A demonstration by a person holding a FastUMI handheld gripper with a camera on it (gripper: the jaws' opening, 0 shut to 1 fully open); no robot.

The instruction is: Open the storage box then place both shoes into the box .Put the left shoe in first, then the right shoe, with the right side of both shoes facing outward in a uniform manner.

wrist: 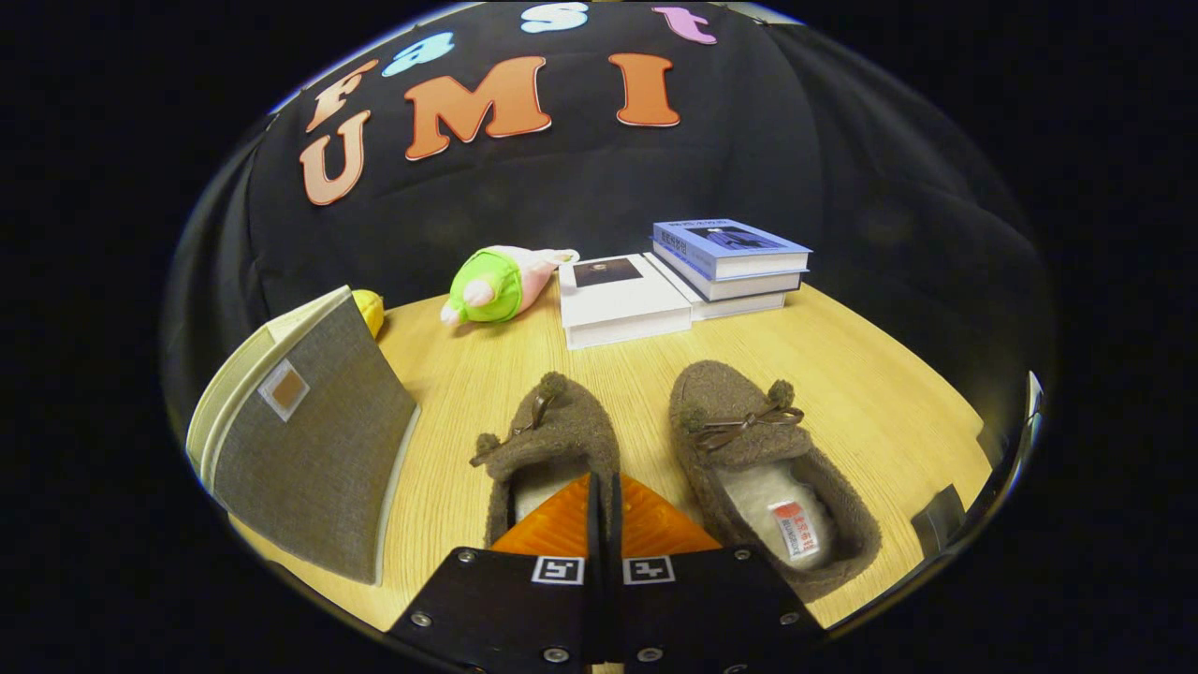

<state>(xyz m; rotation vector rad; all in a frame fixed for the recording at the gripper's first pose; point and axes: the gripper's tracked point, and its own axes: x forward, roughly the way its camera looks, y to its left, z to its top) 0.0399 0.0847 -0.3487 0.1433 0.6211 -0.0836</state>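
Now your hand-held gripper (pixel 604 487) has its fingers pressed together, gripping nothing, their tips over the left shoe (pixel 552 440). Just beside it on the surface (pixel 880 393) lies the right shoe (pixel 763 468). Left of the fingers stands the grey box (pixel 309 440), tilted. Beyond the shoes lie books (pixel 683 276) and a plush toy (pixel 496 284).

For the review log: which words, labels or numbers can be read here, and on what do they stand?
Nothing reads clearly.
Red tag in the right slipper: too small.
Top blue book cover and spine: blurred.
Patch on the grey storage box: blank.
Shut gripper, over the left slipper: square markers, no words.
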